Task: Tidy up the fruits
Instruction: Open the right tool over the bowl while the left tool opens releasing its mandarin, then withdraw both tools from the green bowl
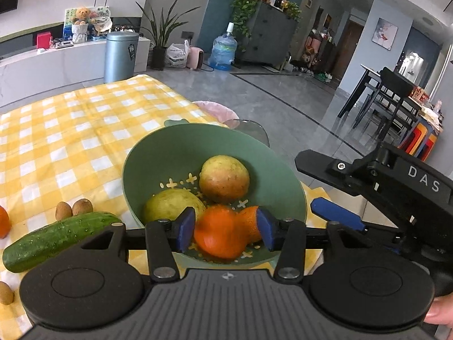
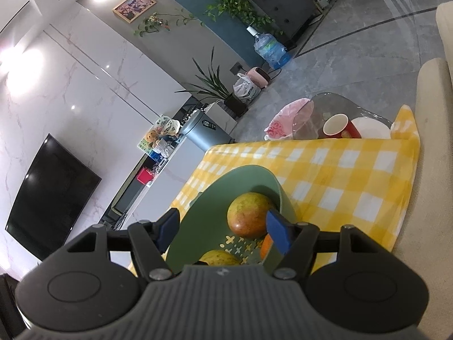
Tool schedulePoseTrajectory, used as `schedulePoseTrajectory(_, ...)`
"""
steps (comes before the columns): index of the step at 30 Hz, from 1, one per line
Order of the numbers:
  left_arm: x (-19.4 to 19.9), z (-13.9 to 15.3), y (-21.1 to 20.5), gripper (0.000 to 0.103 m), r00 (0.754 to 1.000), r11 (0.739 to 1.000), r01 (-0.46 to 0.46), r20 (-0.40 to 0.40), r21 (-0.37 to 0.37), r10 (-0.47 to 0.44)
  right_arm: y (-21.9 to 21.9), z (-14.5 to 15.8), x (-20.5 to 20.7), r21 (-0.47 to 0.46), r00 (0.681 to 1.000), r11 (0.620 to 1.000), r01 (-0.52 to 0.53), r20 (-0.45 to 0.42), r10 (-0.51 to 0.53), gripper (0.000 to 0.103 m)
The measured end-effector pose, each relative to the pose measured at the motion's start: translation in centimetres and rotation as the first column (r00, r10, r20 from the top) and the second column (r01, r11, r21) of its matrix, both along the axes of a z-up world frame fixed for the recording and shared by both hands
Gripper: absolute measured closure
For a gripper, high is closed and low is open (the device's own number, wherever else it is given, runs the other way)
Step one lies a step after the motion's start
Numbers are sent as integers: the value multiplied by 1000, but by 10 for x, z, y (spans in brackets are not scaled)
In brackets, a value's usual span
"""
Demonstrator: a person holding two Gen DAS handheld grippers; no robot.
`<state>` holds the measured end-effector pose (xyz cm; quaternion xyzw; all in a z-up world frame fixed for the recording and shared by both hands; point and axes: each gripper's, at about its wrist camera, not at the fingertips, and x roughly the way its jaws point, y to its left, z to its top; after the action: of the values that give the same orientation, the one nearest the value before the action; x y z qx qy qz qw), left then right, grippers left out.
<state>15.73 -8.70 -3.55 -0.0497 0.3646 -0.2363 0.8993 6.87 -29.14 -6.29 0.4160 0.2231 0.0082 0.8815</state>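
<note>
Placement of the orange (image 1: 219, 231) into the green bowl (image 1: 158, 153) appears to be the step in hand: lower the fruit until it rests on the perforated floor, then spread the jaws evenly so it does not roll against its neighbours. In the left wrist view, going left to right, a cucumber (image 1: 56, 239) lies on the checked cloth (image 1: 70, 130) at 9 o'clock of the bowl, two kiwis (image 1: 73, 209) just beyond it. The left gripper (image 1: 226, 231) has its jaws partly apart, flanking the orange; contact with the pads cannot be confirmed. Two pears (image 1: 224, 178) sit at 12 and 10 o'clock of the orange. The right gripper (image 2: 223, 228) straddles the bowl's rim, jaws apart, gripping nothing visible.
</note>
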Motion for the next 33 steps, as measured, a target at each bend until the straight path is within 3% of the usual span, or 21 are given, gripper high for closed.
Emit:
schedulePoseTrajectory(7,-4,9,10,27,999,999,-39,-5,-21,39,1,2,-2,0,1000,1000,8,3,-8,37)
schedulePoseTrajectory(16,-4,22,33,24,992,992,-124,-28,-5,124,11,12,-3,-30,1000,999,-28,3,28,37)
schedulePoseTrajectory(25,-15,49,51,24,984,982,-160,-68,101,167,43,38,-7,-109,994,988,-112,4,113,36)
schedulePoseTrajectory(30,-39,71,76,24,978,970,-208,1,125,209,81,58,-10,-200,967,948,-248,3,254,36)
schedulePoseTrajectory(32,-48,73,91,24,972,962,-234,11,141,234,102,63,-15,-259,949,917,-303,2,314,44)
schedulePoseTrajectory(33,-53,72,99,24,968,957,-252,14,143,252,113,65,-16,-268,938,904,-335,-4,346,53)
